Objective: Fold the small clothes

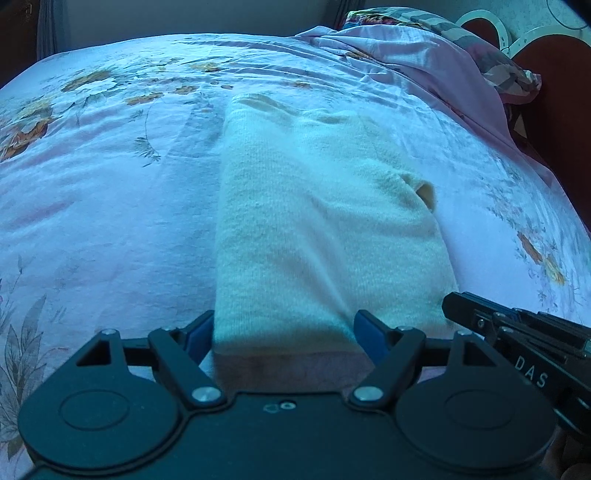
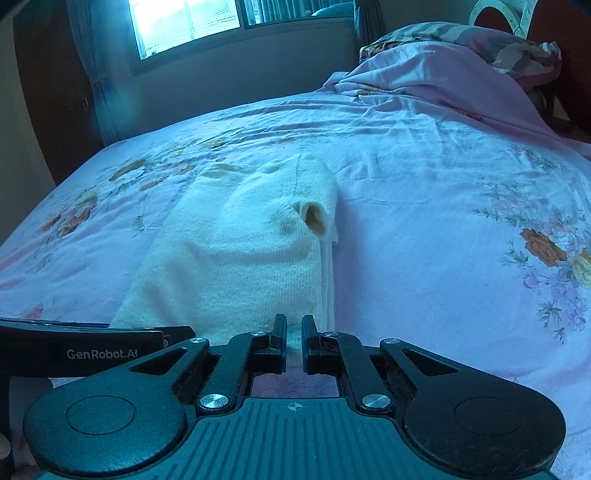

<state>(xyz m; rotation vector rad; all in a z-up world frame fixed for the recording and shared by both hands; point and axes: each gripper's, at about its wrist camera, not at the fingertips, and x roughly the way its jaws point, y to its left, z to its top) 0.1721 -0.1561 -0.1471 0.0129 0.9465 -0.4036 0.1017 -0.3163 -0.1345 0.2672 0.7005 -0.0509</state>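
Note:
A cream knitted garment (image 1: 317,221) lies folded into a long strip on the floral pink bed sheet (image 1: 110,206), a sleeve opening (image 2: 314,218) showing on its right side. My left gripper (image 1: 284,332) is open at the near hem. One blue pad sits at the strip's left edge and the other on the cloth further right. My right gripper (image 2: 294,332) is at the near right corner of the garment (image 2: 229,258), its jaws shut with a thin bit of cream cloth between the pads. The right gripper (image 1: 454,302) also shows from the side, and the left gripper (image 2: 177,334) reaches in from the left.
A crumpled pink blanket (image 2: 424,74) and a patterned pillow (image 2: 480,40) are heaped at the back right against a dark red headboard (image 1: 554,92). A window (image 2: 184,22) and curtain (image 2: 92,74) stand beyond the bed's far edge. Flat sheet lies on both sides of the garment.

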